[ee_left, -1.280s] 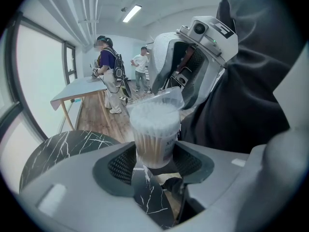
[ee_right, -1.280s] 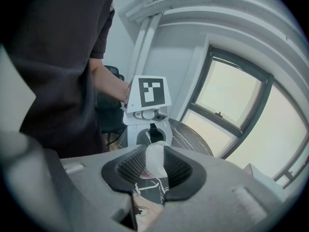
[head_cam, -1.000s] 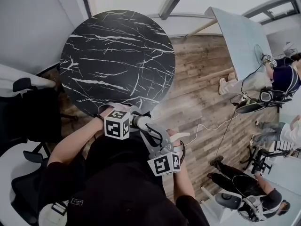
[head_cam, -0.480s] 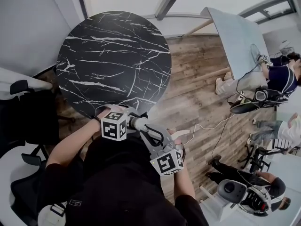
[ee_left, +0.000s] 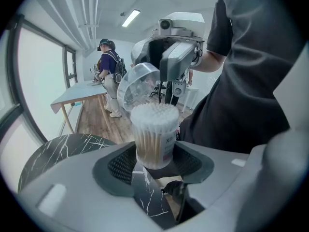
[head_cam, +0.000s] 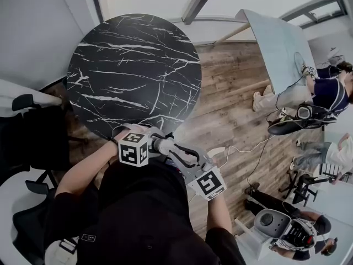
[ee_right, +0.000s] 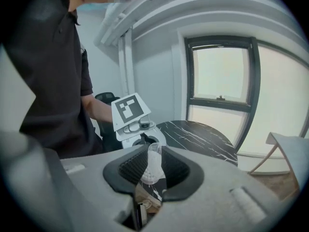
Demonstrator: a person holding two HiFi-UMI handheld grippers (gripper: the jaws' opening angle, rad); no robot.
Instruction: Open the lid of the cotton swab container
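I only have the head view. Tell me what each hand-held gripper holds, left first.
Observer: The left hand-held gripper clamps a clear plastic cylinder of white cotton swabs.
Operator: Now the right.
Observer: The right hand-held gripper, whose jaws have just been closing, pinches the clear domed plastic lid.
Operator: Give the lid's position.
Observer: Tilted up beside the bare swab tips; whether it still touches the cylinder is unclear.

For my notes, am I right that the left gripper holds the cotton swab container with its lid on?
Not quite: the left gripper does hold the cotton swab container, but its lid is off, as the left gripper view shows. The right gripper, whose jaws have just been closing, pinches the lid.
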